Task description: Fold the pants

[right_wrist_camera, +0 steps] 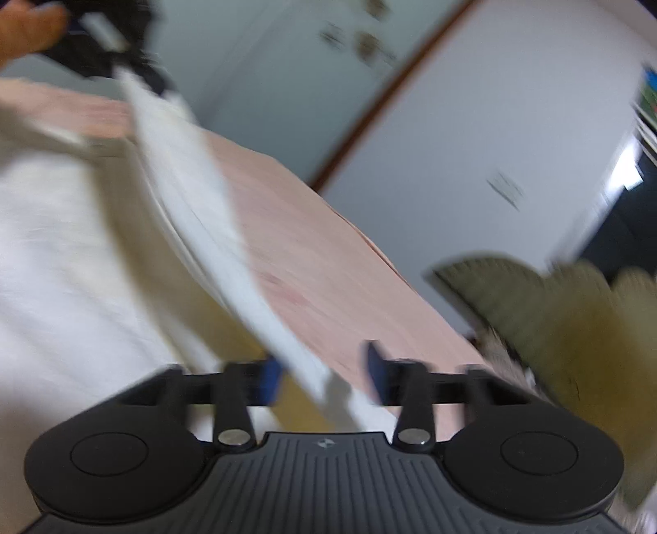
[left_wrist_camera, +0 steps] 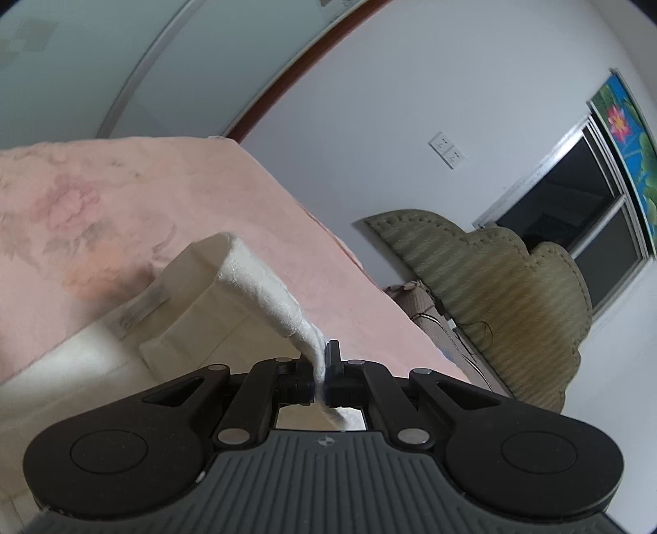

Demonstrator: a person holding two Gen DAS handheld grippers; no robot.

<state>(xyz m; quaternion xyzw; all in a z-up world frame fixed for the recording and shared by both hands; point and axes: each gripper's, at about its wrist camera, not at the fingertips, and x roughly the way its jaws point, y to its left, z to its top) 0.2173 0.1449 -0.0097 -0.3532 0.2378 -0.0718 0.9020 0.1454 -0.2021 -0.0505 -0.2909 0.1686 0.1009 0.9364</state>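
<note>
The white pants point(left_wrist_camera: 263, 287) lie on a pink flowered bedcover point(left_wrist_camera: 102, 197). My left gripper point(left_wrist_camera: 322, 369) is shut on a raised fold of their cloth, which rises in a ridge from the pile into the jaws. The right wrist view is blurred. There a taut edge of the pants point(right_wrist_camera: 193, 205) runs from the left gripper point(right_wrist_camera: 123, 78), held by a hand point(right_wrist_camera: 28, 24) at the top left, down between the jaws of my right gripper point(right_wrist_camera: 324, 369). Those jaws stand apart, and the blue pads point(right_wrist_camera: 375, 369) do not press on the cloth.
The bed's right edge drops off toward a white wall. An olive padded headboard point(left_wrist_camera: 492, 287) stands at the right, with cables point(left_wrist_camera: 464, 328) beside it. Above it are a dark window point(left_wrist_camera: 575, 213) and a wall socket point(left_wrist_camera: 447, 150). A pale wardrobe door point(left_wrist_camera: 184, 61) fills the back.
</note>
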